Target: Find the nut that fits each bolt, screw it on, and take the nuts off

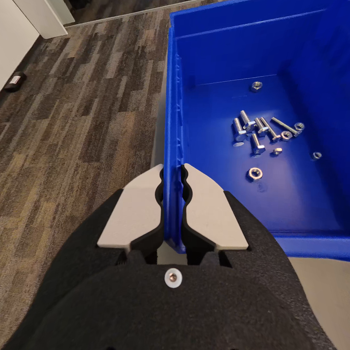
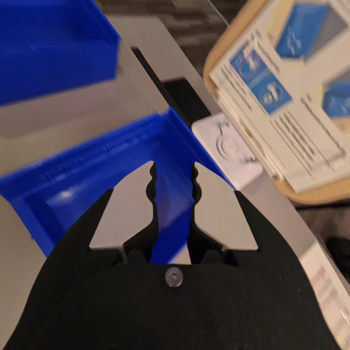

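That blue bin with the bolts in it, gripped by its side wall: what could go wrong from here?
1. The left gripper is clamped on the blue bin's wall; a tug could tip the bin and scatter the loose nuts.
2. The bolts lie in a tangled pile, so picking one may drag its neighbours.
3. The right gripper is open over another bin; that view is blurred, so aiming is uncertain.
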### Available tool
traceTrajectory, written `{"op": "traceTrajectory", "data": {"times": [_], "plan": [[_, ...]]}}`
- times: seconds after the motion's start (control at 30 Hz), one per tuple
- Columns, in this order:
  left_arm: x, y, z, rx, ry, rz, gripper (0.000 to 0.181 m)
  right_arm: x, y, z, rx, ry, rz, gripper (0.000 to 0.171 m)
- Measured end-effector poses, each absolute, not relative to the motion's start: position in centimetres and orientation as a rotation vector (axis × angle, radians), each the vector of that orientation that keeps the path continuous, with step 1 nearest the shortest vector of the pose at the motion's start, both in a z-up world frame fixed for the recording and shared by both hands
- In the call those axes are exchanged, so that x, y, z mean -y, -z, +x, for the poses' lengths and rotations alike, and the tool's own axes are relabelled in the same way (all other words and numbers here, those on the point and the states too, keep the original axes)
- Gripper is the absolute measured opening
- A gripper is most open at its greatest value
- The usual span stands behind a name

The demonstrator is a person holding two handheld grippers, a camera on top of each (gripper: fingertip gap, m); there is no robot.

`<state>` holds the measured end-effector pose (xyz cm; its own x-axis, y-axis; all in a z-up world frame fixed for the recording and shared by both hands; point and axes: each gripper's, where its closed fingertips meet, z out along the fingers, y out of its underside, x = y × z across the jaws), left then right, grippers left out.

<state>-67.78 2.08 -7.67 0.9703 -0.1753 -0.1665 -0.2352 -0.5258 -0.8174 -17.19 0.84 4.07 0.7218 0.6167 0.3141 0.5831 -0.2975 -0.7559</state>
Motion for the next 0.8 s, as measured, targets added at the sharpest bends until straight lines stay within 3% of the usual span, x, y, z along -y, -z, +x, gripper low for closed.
{"op": "traceTrajectory", "data": {"times": [0.2, 0.5, 0.63, 0.8], "plan": [[-3.1, 7.7, -69.2, -0.344, -0.024, -2.136, 0.013, 2.9, 0.4, -6.1, 0.713, 0.164, -2.218, 0.039], [-3.5, 7.4, -69.9, -0.366, 0.032, -2.107, 0.013, 4.5, 2.6, -4.2, 0.301, -0.164, -2.363, 0.064], [-2.5, 2.8, -69.3, -0.237, 0.164, -1.893, 0.017, 4.3, 5.1, -5.5, 0.267, -0.222, -2.472, 0.073], [1.6, -4.2, -67.2, -0.166, 0.298, -1.645, 0.018, 3.4, 8.2, -9.0, 0.273, -0.409, -2.605, 0.060]]}}
